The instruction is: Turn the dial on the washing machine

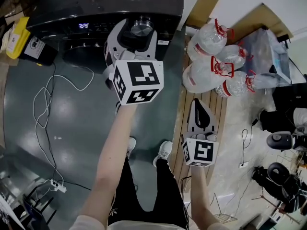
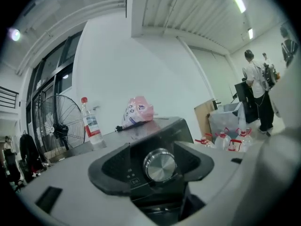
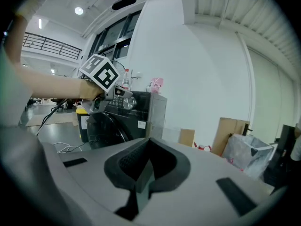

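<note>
The dark washing machine [image 1: 96, 8] stands at the top of the head view, with its silver dial [image 1: 142, 27] on the front panel. My left gripper [image 1: 139, 30] is held up at the dial, one jaw on each side of it. In the left gripper view the dial [image 2: 160, 165] sits between the black pads [image 2: 113, 166] with a gap on both sides, so the left gripper [image 2: 156, 155] is open. My right gripper [image 1: 201, 111] hangs lower at the right, away from the machine, and its jaws [image 3: 149, 149] are shut with nothing in them.
Several large water jugs [image 1: 211, 56] lie on the floor right of the machine. A white cable [image 1: 48, 104] and a power strip [image 1: 57, 187] lie at the left, beside a yellow container [image 1: 17, 37]. A bottle [image 2: 91, 124] and a pink bag [image 2: 138, 111] rest on the machine's top.
</note>
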